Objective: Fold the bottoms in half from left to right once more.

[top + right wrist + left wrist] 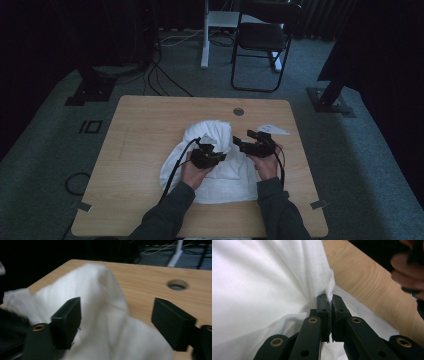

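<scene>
Your left hand-held gripper is clamped tight on a pinched-up fold of the white cloth — the fabric peaks between its closed pads, and the rest lies rumpled on the middle of the wooden counter. Your right hand-held gripper hangs just above the cloth's right side — its jaws spread wide, gripping nothing, with a raised hump of cloth showing between them.

We hold our left hand-held gripper low, its jaws pinched tight together on a fold of white cloth. Our right hand-held gripper sits just beside it, jaws spread wide and gripping nothing. Both forearms reach in from the near edge, sleeves down to the wrists.
</scene>
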### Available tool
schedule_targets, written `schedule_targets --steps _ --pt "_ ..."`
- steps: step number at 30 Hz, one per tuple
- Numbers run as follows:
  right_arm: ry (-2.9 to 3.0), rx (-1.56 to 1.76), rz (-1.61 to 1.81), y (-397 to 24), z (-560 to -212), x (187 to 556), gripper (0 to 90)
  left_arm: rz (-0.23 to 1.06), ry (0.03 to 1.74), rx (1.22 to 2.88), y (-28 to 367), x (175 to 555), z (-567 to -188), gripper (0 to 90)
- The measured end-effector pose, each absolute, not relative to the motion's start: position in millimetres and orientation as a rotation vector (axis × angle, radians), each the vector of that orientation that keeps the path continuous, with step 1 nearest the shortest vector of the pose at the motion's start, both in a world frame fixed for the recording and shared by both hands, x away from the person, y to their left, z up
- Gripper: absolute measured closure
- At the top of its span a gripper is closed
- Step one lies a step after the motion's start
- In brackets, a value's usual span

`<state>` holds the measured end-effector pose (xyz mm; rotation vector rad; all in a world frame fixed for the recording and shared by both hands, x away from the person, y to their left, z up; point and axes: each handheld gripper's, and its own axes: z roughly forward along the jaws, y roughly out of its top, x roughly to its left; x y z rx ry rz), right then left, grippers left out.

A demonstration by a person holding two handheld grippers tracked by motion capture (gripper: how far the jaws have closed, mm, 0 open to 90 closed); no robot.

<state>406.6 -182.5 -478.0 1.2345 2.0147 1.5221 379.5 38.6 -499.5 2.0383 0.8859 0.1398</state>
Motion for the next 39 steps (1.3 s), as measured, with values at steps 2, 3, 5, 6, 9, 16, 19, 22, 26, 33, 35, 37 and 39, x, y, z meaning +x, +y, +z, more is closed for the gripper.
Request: schedule_targets --steps 2,3,5,6,9,16,19,22,26,33,35,37,39 --pt "2.047 1.208 1.545 -172 -476 416 17.7 0.134 0.875 2.042 38 377 -501 87.2" --pt "2.067 1.201 1.526 -167 -477 422 16.8 0.131 0.870 2.044 38 376 -501 87.1" --pt "2.126 1.230 1.488 -158 -482 436 17.4 0.129 0.865 2.046 38 374 -500 86.9" --pt "2.154 1.251 1.478 -156 -487 443 21.8 0.131 0.860 2.049 39 373 -499 86.7" --pt "2.281 1.290 1.461 -151 -500 457 62.6 0.096 0.854 2.032 44 371 -491 78.1" --pt "2.291 1.311 1.403 -150 -502 459 80.0 0.232 0.850 1.882 90 372 -437 66.0" --pt "2.292 1.326 1.397 -153 -505 463 79.3 0.421 0.985 1.831 132 393 -424 67.4" --pt "2.291 1.339 1.400 -156 -507 464 77.7 0.382 1.182 1.870 166 427 -451 75.3" --pt "2.290 1.336 1.403 -156 -508 465 76.8 0.295 1.226 1.931 172 436 -470 77.0" --pt "2.281 1.357 1.396 -159 -509 466 72.5 0.195 1.048 2.022 159 367 -474 69.9" --pt "2.278 1.359 1.395 -159 -509 465 72.3 0.161 1.024 2.031 159 362 -474 69.6" --pt "2.275 1.360 1.390 -158 -509 465 71.6 0.103 0.987 2.055 156 355 -475 69.6" --pt "2.274 1.363 1.393 -158 -509 465 71.3 0.088 0.925 2.064 152 353 -474 68.7"
